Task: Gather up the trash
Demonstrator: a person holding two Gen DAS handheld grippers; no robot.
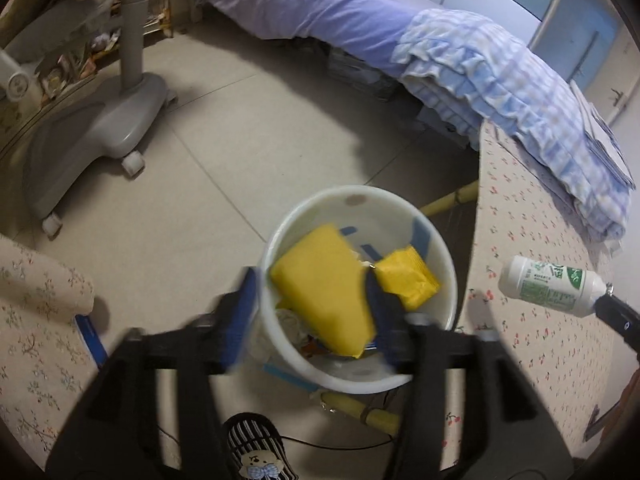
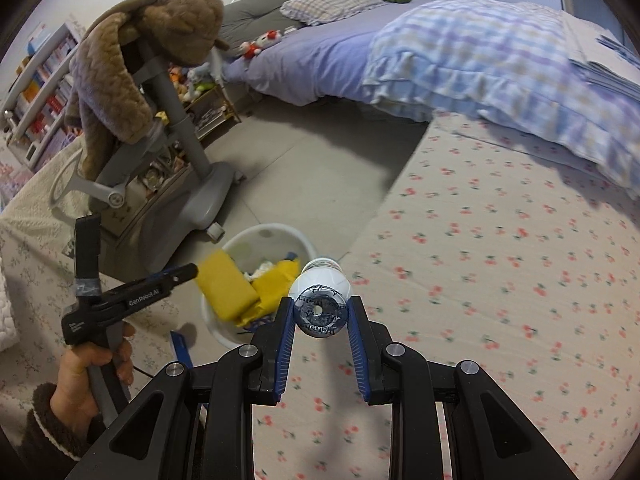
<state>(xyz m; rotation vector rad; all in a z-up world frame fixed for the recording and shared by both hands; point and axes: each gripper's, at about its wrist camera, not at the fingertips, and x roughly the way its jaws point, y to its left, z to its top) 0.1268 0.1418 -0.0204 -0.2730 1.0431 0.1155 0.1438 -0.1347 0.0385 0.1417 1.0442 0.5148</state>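
Observation:
A white bin (image 1: 352,204) stands on the floor beside the table; it also shows in the right wrist view (image 2: 276,236). A large yellow packet (image 1: 320,288) lies tilted in its mouth, next to a smaller yellow wrapper (image 1: 408,280). My left gripper (image 1: 310,284) is open just above the bin, its fingers apart on either side of the packet without clamping it. My right gripper (image 2: 320,304) is shut on a small white bottle (image 2: 320,296) with a green label (image 1: 548,286), held above the flowered tablecloth (image 2: 480,280) near the bin.
A grey wheeled chair base (image 1: 100,132) stands on the tiled floor to the left, with a brown jacket (image 2: 132,64) over the chair. A bed with a purple sheet (image 1: 320,12) and checked quilt (image 1: 500,80) lies beyond. A slipper (image 1: 252,448) is below.

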